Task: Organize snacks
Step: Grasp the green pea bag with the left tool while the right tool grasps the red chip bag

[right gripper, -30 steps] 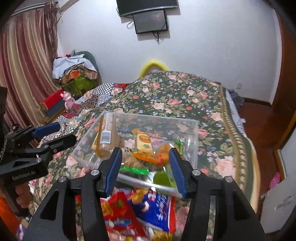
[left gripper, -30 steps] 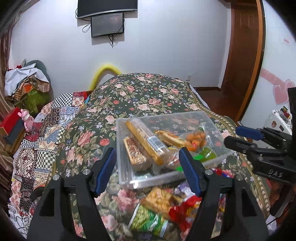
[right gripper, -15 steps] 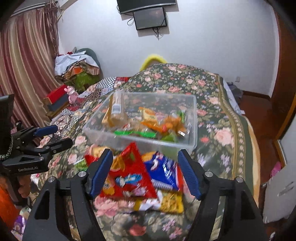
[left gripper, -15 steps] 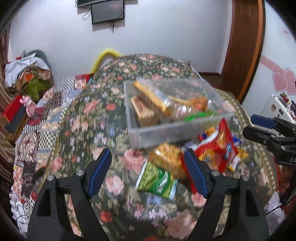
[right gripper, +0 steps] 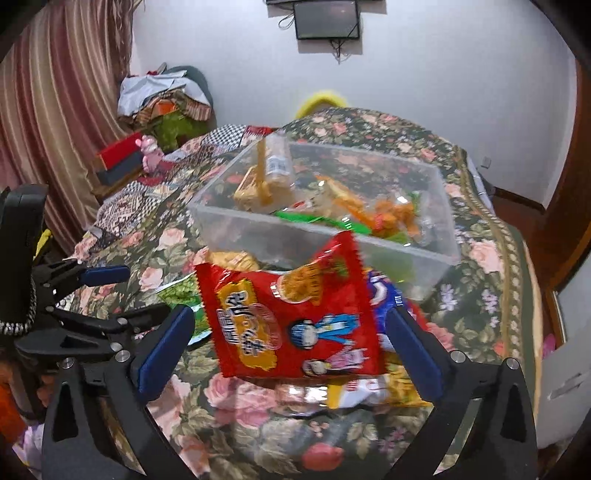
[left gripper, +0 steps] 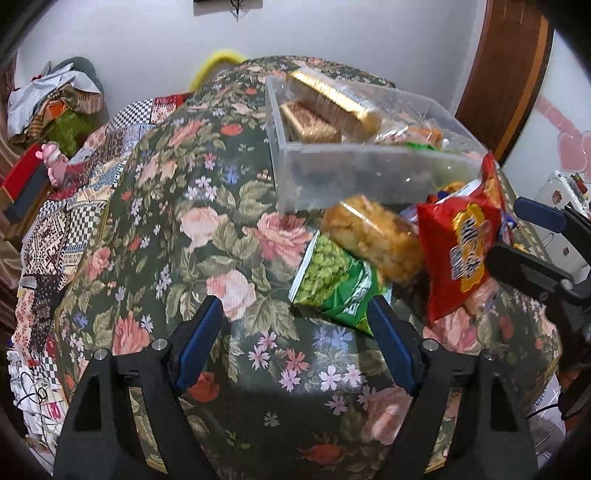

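A clear plastic bin holding several snacks sits on the floral bedspread. In front of it lies a pile of loose packs: a green pea bag, a clear pack of golden biscuits, a red chip bag, a blue pack and a yellow pack. My left gripper is open and empty, just before the green bag. My right gripper is open, its fingers either side of the red bag's near end.
A pile of clothes and a red box with a pink toy lie at the far left. A wooden door stands at the right. A screen hangs on the wall.
Both grippers have drawn back and down from over the bin toward the near edge. The loose packs now fill the foreground, and the jaws have opened wider.
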A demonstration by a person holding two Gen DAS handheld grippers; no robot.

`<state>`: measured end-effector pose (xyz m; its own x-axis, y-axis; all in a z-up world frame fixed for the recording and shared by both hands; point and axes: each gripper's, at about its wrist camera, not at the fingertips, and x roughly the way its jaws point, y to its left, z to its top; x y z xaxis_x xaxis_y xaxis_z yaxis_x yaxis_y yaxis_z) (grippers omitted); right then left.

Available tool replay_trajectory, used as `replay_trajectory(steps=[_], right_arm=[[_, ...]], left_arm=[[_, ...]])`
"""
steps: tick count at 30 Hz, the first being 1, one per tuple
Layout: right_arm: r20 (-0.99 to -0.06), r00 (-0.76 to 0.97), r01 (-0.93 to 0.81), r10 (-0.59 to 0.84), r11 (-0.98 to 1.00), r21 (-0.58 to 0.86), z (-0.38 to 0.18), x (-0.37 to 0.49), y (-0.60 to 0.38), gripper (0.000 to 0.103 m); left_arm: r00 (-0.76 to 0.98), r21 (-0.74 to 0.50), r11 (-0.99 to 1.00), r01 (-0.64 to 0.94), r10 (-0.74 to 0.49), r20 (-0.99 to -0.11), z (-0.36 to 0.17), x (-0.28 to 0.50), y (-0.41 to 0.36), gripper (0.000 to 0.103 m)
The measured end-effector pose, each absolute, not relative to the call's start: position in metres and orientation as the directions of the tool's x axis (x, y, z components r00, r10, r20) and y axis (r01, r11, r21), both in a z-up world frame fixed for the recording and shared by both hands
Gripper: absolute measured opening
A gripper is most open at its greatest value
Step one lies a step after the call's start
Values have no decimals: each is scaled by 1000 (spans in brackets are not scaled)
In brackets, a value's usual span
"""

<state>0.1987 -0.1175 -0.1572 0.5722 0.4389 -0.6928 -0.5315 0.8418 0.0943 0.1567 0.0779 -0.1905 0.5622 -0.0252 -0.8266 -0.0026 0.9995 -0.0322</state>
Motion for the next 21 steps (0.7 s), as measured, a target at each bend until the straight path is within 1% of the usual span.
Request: replay_trajectory(steps=[7,13,17,20,21], right_arm=[[-745,532,-507,402,856,100,-178,207,-102,103],[-737,540,-507,405,856,99,-179,211,-103,103],[-729,534,-510,428,851,126,-182,215,-107,103],[-721,541,-508,433,851,130,-182,216,-109,98],[-719,543,-508,433,851,130,-181,216,-110,95]], left_arm=[[552,-48,999,-1,-40,-833,-200,164,78,80],[546,-66,998,10,-61,-836,-207,175,74,80],[548,-95,995,25,-93,-831,-209,181,68,80],[547,-115,993,27,-111,-830,-211,185,66,79],[549,-118,993,27,-113,-828,-211,186,65,76]])
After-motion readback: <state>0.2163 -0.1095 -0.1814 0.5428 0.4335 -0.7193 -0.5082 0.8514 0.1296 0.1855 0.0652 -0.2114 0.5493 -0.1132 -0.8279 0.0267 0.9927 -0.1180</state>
